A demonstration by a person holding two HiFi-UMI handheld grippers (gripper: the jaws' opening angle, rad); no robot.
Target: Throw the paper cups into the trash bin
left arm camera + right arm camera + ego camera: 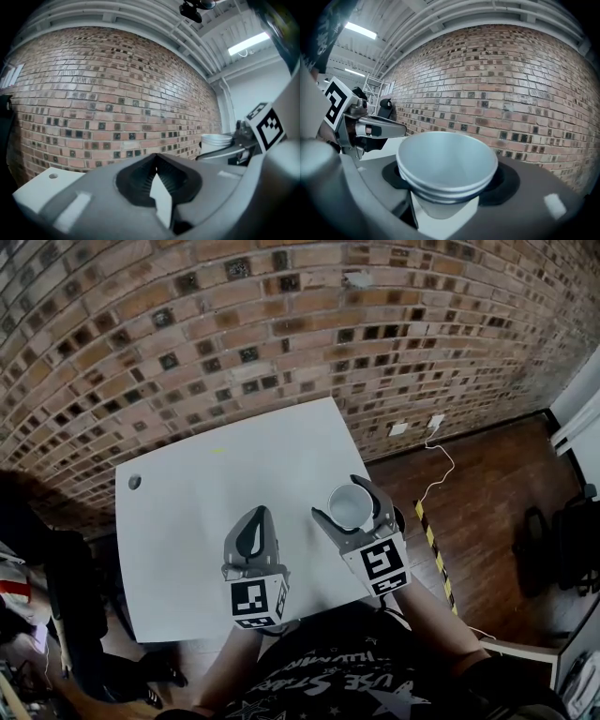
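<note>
At the left of the head view, the white table (pixel 178 521) carries nothing but a small dark hole near its upper-left corner, so no paper cup is left on the part of it that shows. Just right of that, at lower centre, the left gripper (pixel 257 517) has its jaws closed together with nothing between them; its own view shows only the pads meeting in front of the brick wall (pixel 108 93). Further right, the right gripper (pixel 345 499) has its jaws spread wide and clamped around a stack of nested white paper cups (pixel 446 164), upright with the mouth facing up. Several rims sit one inside another, though the exact count is hard to read. The stack seems to be carried clear of the tabletop, near the table's right edge. At the far right lies the wooden floor (pixel 487 512) with a strip of yellow-and-black tape (pixel 431 540), but no trash bin shows in any view. By my reading, the pickup is done. Finding the bin, carrying the stack to it and letting go are all left.
</note>
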